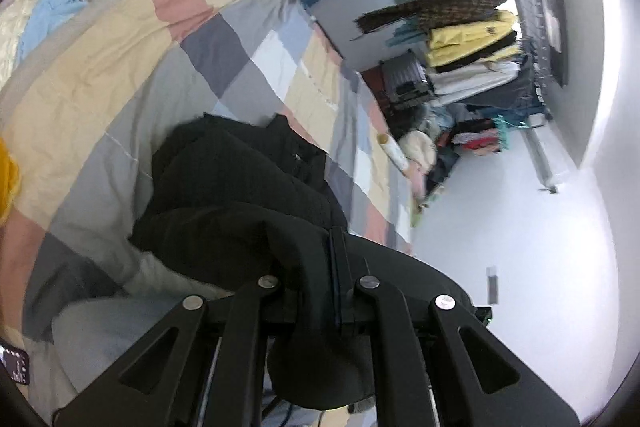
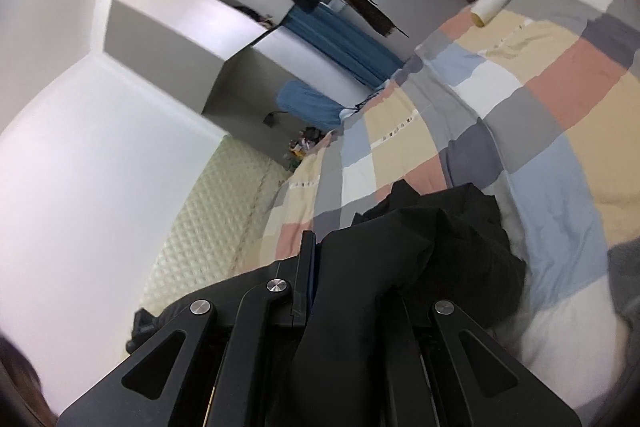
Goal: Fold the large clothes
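Both grippers (image 1: 334, 247) (image 2: 310, 259) tilted (clamping black garment (image 1: 240, 187))

1. The left gripper (image 1: 334, 251) is tilted, its view rolled sideways. Its jaws are closed together on a fold of the black garment (image 1: 240, 195), with cloth draped over the linkage.
2. The right gripper (image 2: 314, 259) is likewise rolled sideways, jaws pinched on the same black garment, fabric hanging across its right finger.

Black garment (image 1: 240, 195) folds hide both grippers' jaws.
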The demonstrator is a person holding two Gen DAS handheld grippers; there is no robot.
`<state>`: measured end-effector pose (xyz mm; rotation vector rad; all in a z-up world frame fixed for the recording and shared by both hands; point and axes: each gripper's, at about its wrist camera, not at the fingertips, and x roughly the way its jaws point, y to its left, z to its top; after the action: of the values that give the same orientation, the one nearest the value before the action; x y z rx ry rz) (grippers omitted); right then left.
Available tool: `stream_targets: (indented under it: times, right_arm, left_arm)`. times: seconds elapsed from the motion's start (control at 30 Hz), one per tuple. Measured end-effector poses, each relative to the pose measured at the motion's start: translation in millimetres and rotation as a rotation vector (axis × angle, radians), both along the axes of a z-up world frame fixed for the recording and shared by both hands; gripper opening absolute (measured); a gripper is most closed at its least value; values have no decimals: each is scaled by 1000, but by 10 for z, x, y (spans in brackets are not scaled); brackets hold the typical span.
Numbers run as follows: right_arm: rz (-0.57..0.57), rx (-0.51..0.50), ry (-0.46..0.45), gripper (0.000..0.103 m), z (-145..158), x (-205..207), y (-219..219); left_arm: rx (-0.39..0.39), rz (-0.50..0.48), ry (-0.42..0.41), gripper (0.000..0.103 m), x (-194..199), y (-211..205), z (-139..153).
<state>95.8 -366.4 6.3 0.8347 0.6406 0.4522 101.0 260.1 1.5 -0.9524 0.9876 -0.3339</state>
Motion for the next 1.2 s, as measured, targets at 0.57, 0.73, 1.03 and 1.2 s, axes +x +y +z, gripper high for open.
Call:
stream_targets:
  times: [0.57, 0.73, 1.03, 1.2]
  right_arm:
    - [-220, -46, 341, 5, -1048, 1724, -60]
    - [-209, -93, 427, 5, -1423, 2183, 48]
    - [-199, -83, 544, 5, -2123, 2675, 168]
    - [-189, 26, 552, 7, -2264, 2638, 119]
  left_arm:
    - [423, 214, 224, 9, 1432, -23, -598]
    - [424, 160, 308, 5, 1859, -233, -1211]
    - [425, 74, 397, 5, 2328, -545, -1935]
    - [417, 71, 378, 5, 2265, -521, -1948]
